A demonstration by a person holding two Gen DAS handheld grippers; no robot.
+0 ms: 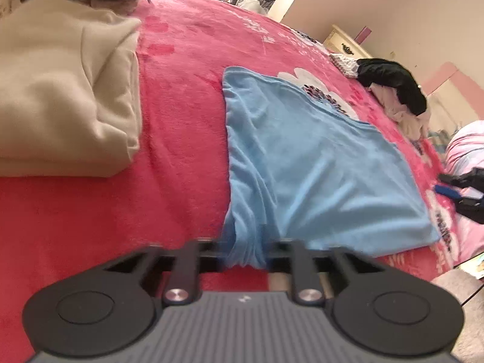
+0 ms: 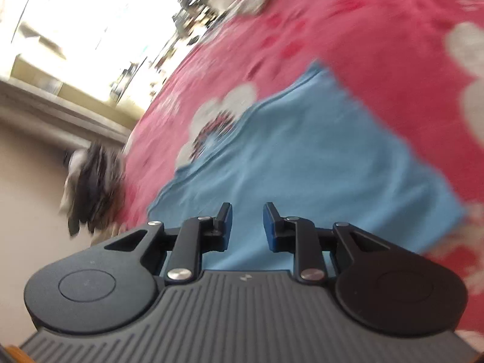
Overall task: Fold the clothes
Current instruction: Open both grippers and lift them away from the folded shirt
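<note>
Left tool (image 1: 245, 252) clenched on bunched near corner of blue garment (image 1: 305, 163). Right tool (image 2: 248, 222) released, hovering above same garment, nothing between pads. Garment spread flat on red blanket (image 1: 181, 96). Beige folded garment (image 1: 66, 90) left; dark clothes pile (image 1: 393, 84) beyond.

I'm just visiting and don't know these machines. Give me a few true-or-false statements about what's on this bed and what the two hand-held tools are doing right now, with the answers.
1. The left tool is clamped on a bunched edge of the light blue garment. True.
2. The right tool grips the blue garment too. False: its jaws stand apart with nothing between them, above the cloth.
3. A folded cream garment lies on the red blanket, apart from the blue one. True.
4. The blue garment lies on a bare wooden table. False: it lies on the red flowered blanket.
5. A black garment sits heaped near the far edge of the bed. True.
</note>
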